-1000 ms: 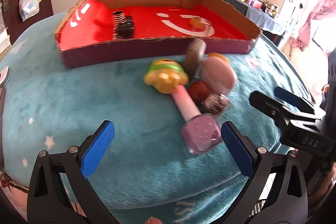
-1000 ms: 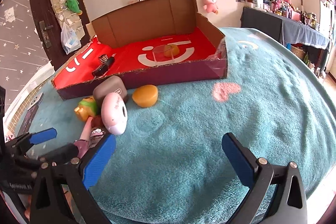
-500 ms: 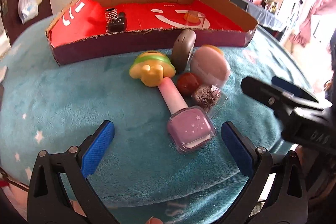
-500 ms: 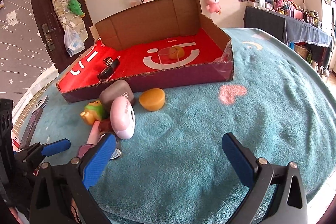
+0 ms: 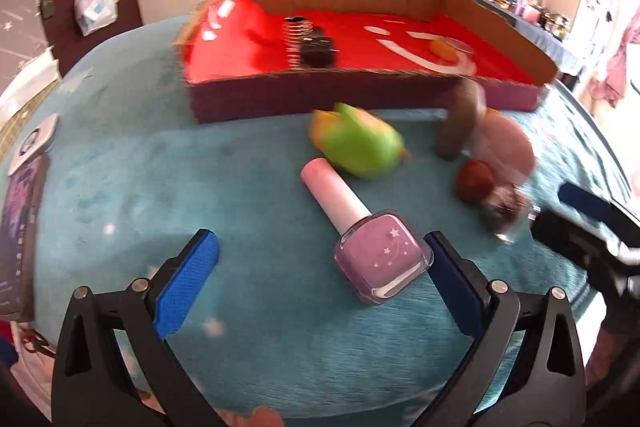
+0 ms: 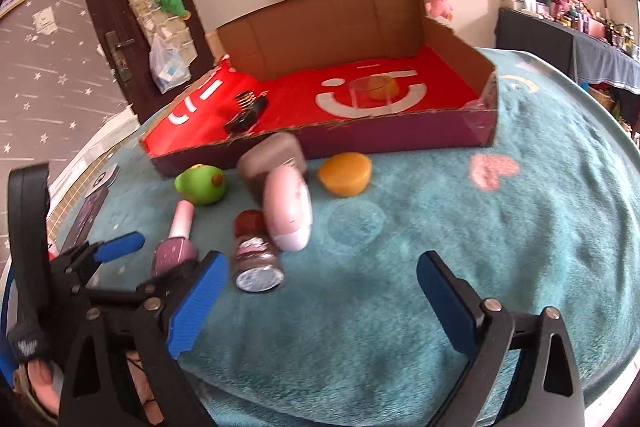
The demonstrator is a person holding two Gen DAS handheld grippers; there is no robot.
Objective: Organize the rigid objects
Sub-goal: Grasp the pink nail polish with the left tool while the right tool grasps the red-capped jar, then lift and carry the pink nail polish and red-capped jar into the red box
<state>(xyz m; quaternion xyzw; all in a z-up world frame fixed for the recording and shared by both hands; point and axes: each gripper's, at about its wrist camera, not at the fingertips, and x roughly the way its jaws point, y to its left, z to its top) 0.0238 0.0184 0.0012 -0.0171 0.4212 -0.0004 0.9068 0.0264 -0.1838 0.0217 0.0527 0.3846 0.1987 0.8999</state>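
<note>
**Polish bottle lies at the left gripper's right pad**

The left gripper (image 5: 320, 263) is wide open and holds nothing. The bottle (image 5: 382, 259) lies flat on the blanket (image 5: 140, 187), its square body just beside the right pad, off-centre between the jaws. Its long axis runs away and to the left, cap far. The right gripper (image 6: 320, 283) is closing but has nothing between its jaws, and the left one is nearer. Farther behind stands the box (image 5: 360, 95).

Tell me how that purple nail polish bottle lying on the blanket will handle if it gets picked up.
The nail polish bottle looks rigid and glossy, so probably slippery. Its square, flat-sided body should not roll. The long pink cap may make it tilt if gripped at one end.
</note>
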